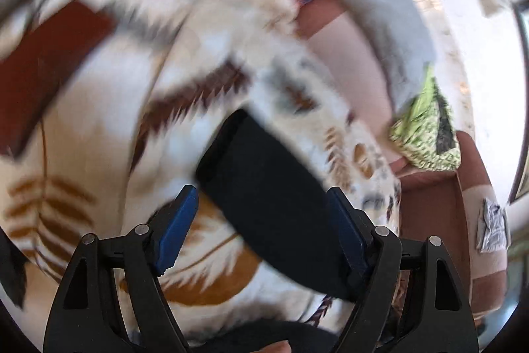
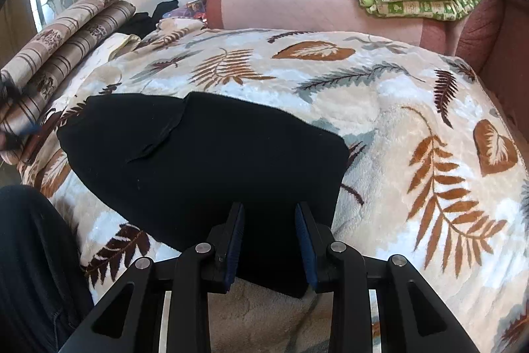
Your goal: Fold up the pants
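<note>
The black pants lie folded into a compact block on the leaf-patterned blanket of the bed, directly ahead of and partly under the right claw. That claw is only partly spread, its pads straddling the near edge of the cloth; whether they press on it I cannot tell. In the blurred left view the left claw is spread wide with the pants showing between its tips, gripping nothing. To finish the fold cleanly it should probably settle first, pinch the far edge, and carry it squarely toward the right claw.
</note>
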Motion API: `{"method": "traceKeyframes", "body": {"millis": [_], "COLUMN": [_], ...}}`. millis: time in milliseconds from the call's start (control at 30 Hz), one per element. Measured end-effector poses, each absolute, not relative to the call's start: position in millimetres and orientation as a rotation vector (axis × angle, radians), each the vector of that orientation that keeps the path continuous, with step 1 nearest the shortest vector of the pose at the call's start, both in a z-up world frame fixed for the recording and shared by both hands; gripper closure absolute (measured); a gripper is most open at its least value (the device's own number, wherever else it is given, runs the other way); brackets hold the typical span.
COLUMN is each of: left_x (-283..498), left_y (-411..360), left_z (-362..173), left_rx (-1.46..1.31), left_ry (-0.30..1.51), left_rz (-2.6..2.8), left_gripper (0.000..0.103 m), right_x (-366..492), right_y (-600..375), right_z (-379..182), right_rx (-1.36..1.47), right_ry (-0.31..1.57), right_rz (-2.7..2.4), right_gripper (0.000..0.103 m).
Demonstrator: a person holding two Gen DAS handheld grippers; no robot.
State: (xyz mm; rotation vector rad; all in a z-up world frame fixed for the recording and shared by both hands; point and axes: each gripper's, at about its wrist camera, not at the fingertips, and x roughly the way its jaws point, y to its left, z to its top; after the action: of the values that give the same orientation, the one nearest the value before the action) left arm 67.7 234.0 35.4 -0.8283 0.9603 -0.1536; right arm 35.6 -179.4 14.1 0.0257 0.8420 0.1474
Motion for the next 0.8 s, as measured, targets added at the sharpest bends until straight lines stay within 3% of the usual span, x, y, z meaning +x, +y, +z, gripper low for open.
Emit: {"method": "traceKeyframes", "body": {"millis": [267,533,633,700,800], "left_x": [92.1,98.4,93.3,91.1,87.9], "left_y": [211.7,226.3,233.3,238.2,240.1], "left_z": [-8.4,-11.4,-16.8,-22.9,-25.1], "left_rx": [-0.93,-1.044,-1.057,-1.066,-1.076], "left_ry": [0.985,0.868,0.884,0.915,0.917], "left_rz": [-0.229,-0.265,-0.2,-0.144,-0.122], "left_gripper": [0.023,0.023,0.047,0.071,0.074], "right_x": [23.5,25.6,25.9,25.2,23.7], "right_y": [-194.8,-218.4,-224.1,-225.7,-226.6], "right_z": [47.5,49.0,47.6,46.8,47.2], "right_rx": [0.115,0.221,0.258,0.265,0.268], "right_ry": [0.636,0.634,0.64,0.641,0.64], "right_rz": [0.086,0.024,0.023,0.02,0.017], "right_gripper": [0.073,0.073,0.073,0.073,0.073]}}
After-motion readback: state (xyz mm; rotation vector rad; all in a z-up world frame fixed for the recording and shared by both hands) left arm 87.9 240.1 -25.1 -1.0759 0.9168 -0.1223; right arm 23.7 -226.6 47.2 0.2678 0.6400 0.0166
